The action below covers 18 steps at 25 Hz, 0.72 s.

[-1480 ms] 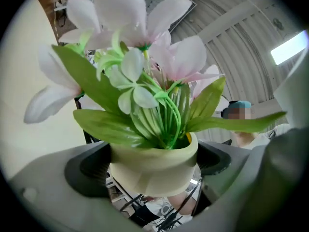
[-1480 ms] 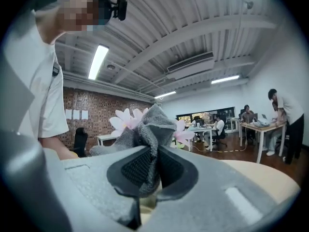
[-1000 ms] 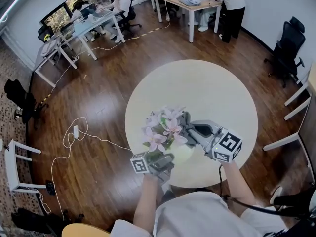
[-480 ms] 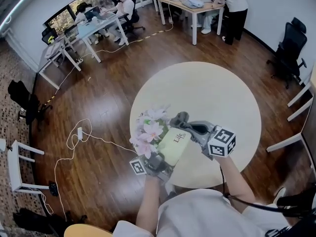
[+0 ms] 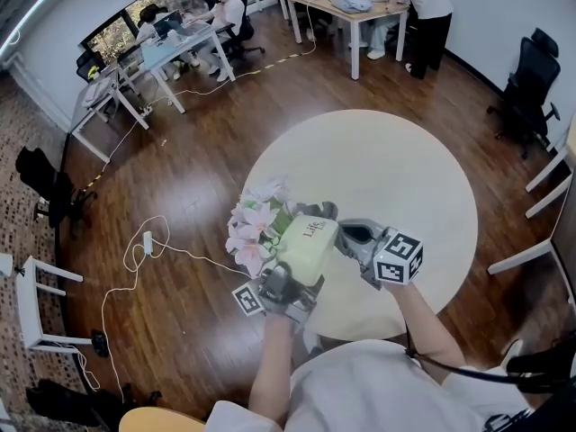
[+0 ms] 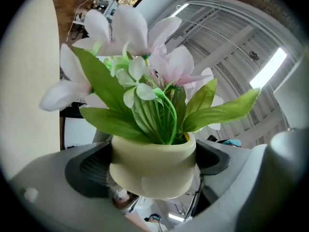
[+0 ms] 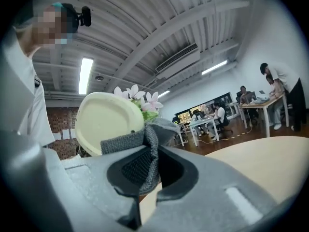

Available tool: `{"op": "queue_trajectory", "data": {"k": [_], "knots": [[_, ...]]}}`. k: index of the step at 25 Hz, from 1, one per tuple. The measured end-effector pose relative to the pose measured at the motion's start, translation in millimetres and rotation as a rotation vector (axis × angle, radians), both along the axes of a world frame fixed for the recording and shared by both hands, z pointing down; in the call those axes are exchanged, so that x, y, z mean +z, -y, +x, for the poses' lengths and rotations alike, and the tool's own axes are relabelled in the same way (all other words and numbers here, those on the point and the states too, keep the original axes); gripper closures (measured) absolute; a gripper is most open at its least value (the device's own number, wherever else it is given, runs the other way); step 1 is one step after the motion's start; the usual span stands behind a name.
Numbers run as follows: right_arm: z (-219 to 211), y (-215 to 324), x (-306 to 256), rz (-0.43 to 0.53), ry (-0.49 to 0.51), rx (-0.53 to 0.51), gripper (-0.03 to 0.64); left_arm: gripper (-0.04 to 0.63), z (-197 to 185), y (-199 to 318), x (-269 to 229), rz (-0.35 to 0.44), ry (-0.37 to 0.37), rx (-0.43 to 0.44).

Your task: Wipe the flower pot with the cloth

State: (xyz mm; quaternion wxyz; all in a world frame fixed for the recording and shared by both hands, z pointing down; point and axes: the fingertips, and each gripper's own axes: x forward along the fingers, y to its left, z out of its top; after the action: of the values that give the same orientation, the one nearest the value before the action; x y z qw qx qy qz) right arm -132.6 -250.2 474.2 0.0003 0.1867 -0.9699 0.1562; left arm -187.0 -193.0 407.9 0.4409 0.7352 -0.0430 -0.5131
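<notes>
The left gripper [image 5: 284, 289] has its jaws spread wide, clamped on the pot [image 5: 309, 244], which is tipped so the flowers [image 5: 256, 228] lean out over the floor. The right gripper [image 5: 348, 238] pinches the cloth [image 7: 144, 146] against the pot, above the table [image 5: 405, 165] edge.

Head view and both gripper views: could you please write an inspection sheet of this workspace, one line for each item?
Surface: round pale table, top bare.
Job's things: flower pot with pink flowers, lifted and tilted; grey cloth next to its base, contact unclear.
Clutter: nothing seen.
Grippers: left gripper shut on the flower pot; right gripper shut on the cloth.
Cables: white cable with a power strip, looped on the wooden floor.
Surroundings: desks with seated people; black office chair.
</notes>
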Motion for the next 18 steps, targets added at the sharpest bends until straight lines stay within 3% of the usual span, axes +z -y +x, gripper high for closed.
{"op": "queue_trajectory", "data": {"k": [5, 11, 18], "knots": [[-9, 1, 0, -0.017, -0.061, 0.014, 0.609, 0.02, -6, 16, -16, -0.027, 0.053, -0.071], [-27, -22, 3, 0.013, -0.105, -0.046, 0.609, 0.021, -4, 27, -23, -0.04, 0.13, -0.166], [-34, -45, -1, 0.054, -0.125, -0.079, 0.609, 0.021, -1, 34, -18, -0.043, 0.258, -0.27]]}}
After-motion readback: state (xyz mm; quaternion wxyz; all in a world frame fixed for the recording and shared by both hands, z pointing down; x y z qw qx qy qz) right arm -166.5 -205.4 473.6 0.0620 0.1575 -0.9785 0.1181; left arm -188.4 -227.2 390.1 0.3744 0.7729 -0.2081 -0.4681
